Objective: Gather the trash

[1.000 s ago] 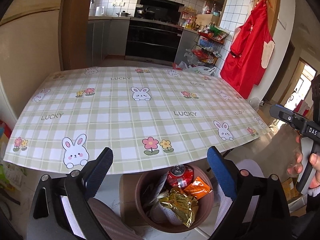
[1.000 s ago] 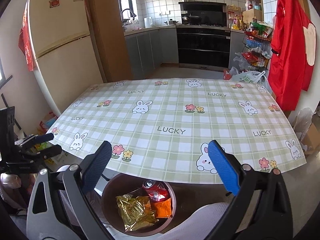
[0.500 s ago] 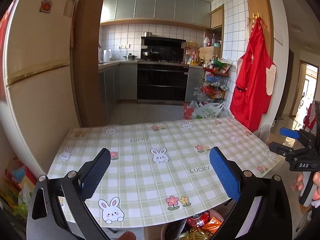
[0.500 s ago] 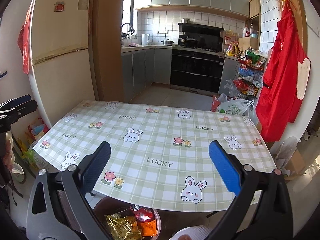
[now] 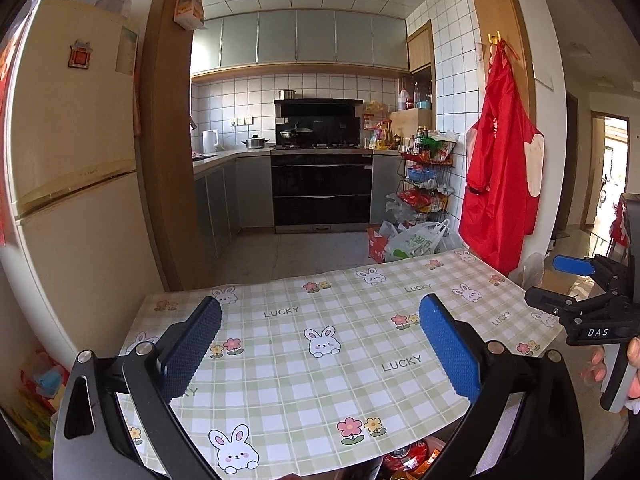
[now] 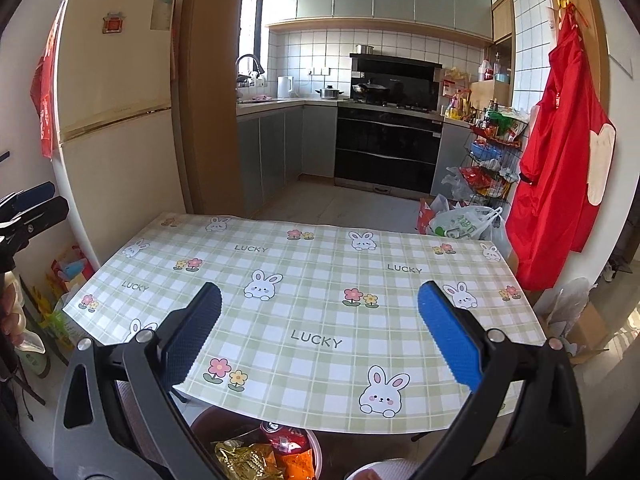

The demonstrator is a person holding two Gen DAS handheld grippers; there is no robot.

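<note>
Fingers (image 6: 448, 340) of the right gripper (image 6: 320, 336) and the left gripper (image 5: 320, 348) are gaping wide, holding nothing. Trash (image 6: 260, 456) is lying in the brown bin (image 6: 204, 426) under the checked table's (image 6: 320, 272) near edge.

The table with the green checked rabbit-print cloth (image 6: 320, 320) lies bare and flat. Its near edge overhangs the round brown bin (image 6: 200, 426), whose mouth is packed with a golden foil wrapper (image 6: 244, 460) and a red can (image 6: 280, 434).
</note>
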